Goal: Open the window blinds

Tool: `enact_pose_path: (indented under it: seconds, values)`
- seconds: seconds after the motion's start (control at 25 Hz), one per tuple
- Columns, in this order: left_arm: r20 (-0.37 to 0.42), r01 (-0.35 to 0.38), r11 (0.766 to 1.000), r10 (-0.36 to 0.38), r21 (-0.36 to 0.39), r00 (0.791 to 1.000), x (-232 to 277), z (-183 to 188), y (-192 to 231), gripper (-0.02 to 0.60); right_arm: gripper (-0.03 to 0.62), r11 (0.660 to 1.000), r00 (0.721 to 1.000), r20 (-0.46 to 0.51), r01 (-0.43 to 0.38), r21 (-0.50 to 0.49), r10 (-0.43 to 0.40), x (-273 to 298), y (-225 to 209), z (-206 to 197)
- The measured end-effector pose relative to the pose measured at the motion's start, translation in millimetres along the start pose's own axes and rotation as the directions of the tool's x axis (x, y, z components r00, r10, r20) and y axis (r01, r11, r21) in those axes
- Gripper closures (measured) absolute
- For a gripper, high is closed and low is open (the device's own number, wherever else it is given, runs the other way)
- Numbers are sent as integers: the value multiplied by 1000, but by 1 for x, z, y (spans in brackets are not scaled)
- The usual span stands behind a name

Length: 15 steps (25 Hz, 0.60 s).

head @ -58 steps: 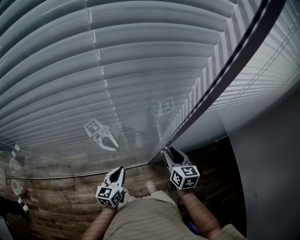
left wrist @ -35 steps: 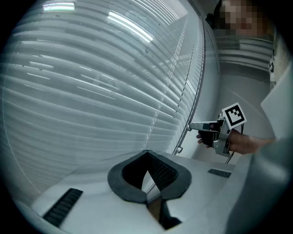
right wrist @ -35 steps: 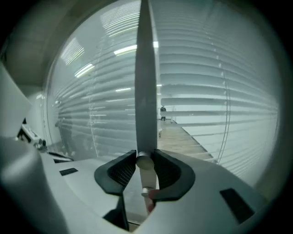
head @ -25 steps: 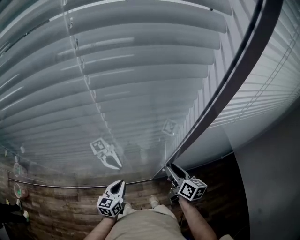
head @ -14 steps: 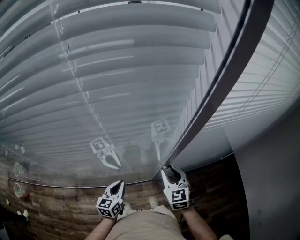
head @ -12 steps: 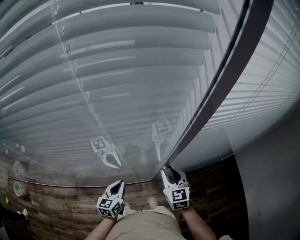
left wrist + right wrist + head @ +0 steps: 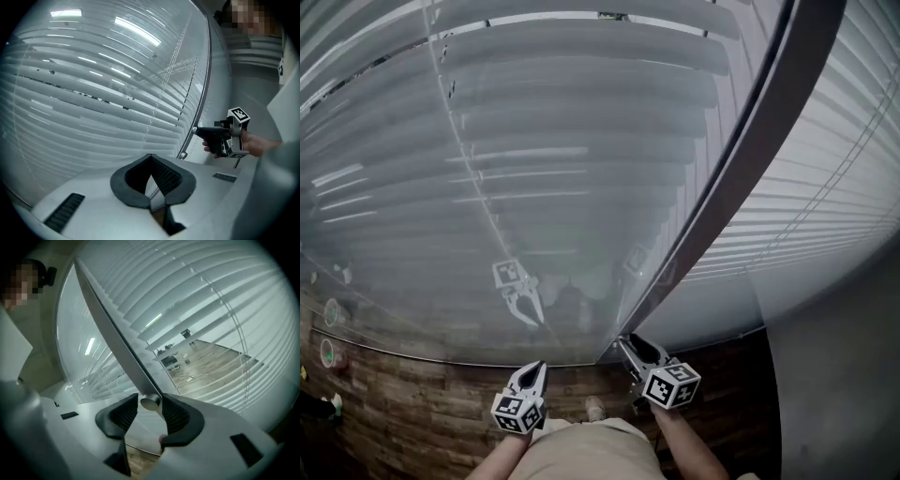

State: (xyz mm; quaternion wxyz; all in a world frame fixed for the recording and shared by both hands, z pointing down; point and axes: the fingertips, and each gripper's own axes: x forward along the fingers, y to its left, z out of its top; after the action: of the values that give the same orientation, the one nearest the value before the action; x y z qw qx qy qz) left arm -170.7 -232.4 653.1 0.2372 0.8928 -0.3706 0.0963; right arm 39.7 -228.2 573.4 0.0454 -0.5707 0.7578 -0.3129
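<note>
the pale grey-white slatted window blinds [image 7: 581, 187] run in even horizontal stripes, crossed by thin bright streaks of light. the long grey metal rod [image 7: 741, 178] looks dark against them in the head view and silvery at its round end. the left tool [image 7: 539, 367] and the right tool [image 7: 625, 343] are white with black ribbed pads [image 7: 176, 416], each bearing a cube [image 7: 514, 411] of black-and-white square markers. the wood-plank floor [image 7: 412, 403] is streaked brown. the trousers [image 7: 581, 450] are beige.
</note>
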Motion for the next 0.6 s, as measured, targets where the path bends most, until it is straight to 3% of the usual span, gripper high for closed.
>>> enact_pose_path:
  seconds: [0.08, 0.16, 0.2, 0.24, 0.28, 0.44, 0.6]
  values:
    - [20, -20, 1000, 20, -7, 1000, -6, -1, -1, 569, 410, 975, 999, -1, 44, -217, -46, -5, 6, -2]
    - [41, -40, 999, 40, -19, 998, -14, 2, -2, 569, 408, 881, 993, 19, 111, -461, -115, -10, 18, 0]
    - [52, -50, 998, 51, -28, 997, -20, 6, -3, 569, 408, 838, 991, 23, 125, -531, -134, -13, 26, 2]
    - [62, -62, 997, 64, -37, 996, -25, 10, -5, 569, 416, 819, 990, 23, 128, -559, -139, -15, 34, 5]
    - [71, -74, 996, 77, -47, 994, -30, 13, -6, 569, 431, 823, 990, 22, 126, -554, -137, -17, 39, 10]
    - [92, -116, 991, 122, -69, 988, -40, 14, -6, 569, 464, 891, 994, 15, 104, -441, -109, -21, 42, 16]
    - [104, -124, 990, 131, -70, 986, -41, 17, -8, 569, 483, 977, 999, -5, 46, -207, -48, -22, 34, 17]
